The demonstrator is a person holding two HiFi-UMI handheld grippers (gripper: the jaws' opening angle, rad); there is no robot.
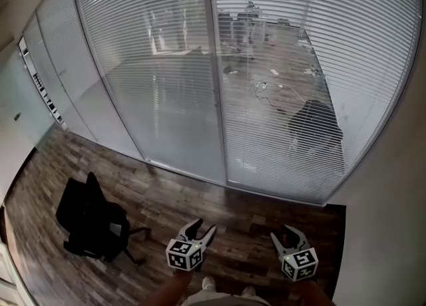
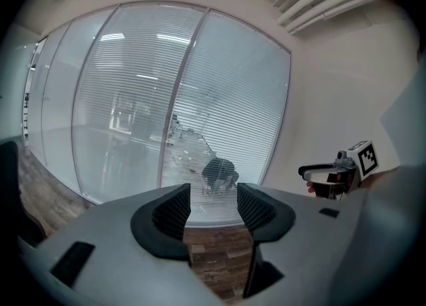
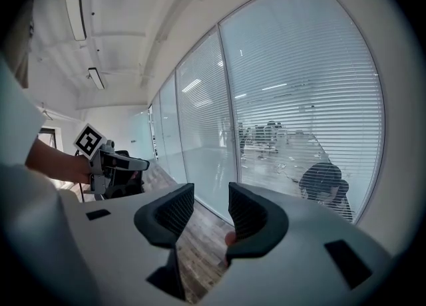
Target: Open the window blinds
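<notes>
Window blinds (image 1: 279,65): lowered over the glass wall on the far side, spanning left to right; the room behind shows between the slats.
Left gripper (image 1: 203,227): near, well short of the blinds, jaws apart, nothing between them.
Right gripper (image 1: 285,233): near right, jaws apart, holding nothing.
Office chair (image 1: 90,221): black, near left.
Wooden floor (image 1: 166,195): between grippers and glass.

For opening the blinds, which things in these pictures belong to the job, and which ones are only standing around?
Belong to the job:
blinds
left gripper, open and empty
right gripper, open and empty

Only standing around:
black office chair on the wooden floor
dark chair behind the glass
</notes>
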